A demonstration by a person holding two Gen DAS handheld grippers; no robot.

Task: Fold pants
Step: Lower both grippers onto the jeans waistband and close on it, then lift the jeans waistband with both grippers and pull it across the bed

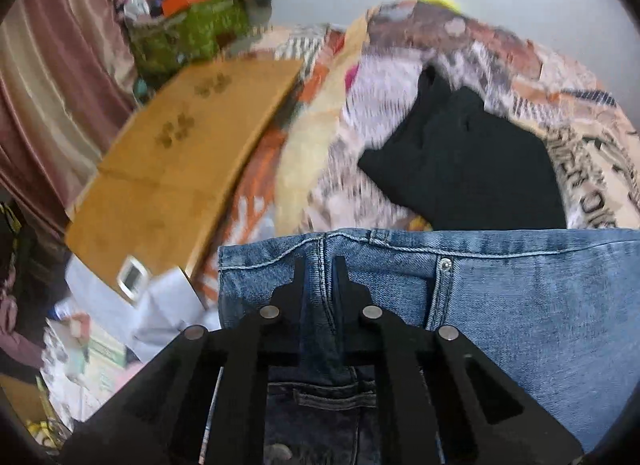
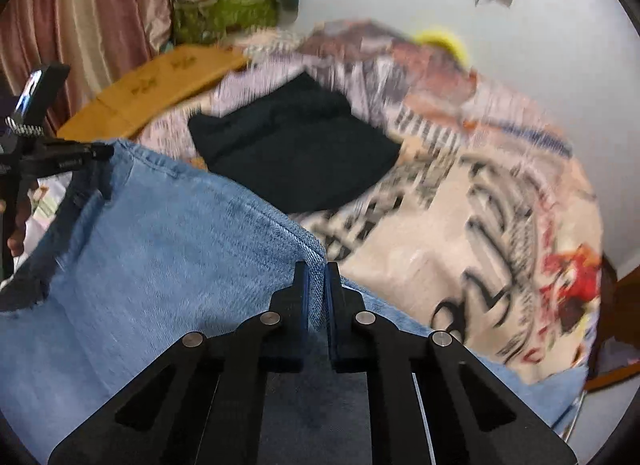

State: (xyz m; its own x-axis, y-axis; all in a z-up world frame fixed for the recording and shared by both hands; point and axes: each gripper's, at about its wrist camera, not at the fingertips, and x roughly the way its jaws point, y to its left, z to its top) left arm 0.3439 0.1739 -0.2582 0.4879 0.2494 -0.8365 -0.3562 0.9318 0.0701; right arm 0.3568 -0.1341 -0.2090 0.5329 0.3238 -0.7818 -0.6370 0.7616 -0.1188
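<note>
We hold the blue jeans (image 1: 520, 305) lifted above the patterned bedspread (image 2: 460, 225); our left gripper (image 1: 320, 265) is clamped on the waistband seam; our right gripper (image 2: 316, 269) pinches a denim edge; a black garment (image 2: 292, 153) lies beyond.

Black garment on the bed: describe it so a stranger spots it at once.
Find the bed's printed blanket. Beyond the blue jeans lies the black garment, flat. It alone is plain black; everything nearby is patterned or denim.

Home bedroom: bed blanket (image 2: 480, 225), curtains (image 2: 80, 5) (cluttered corner)
</note>
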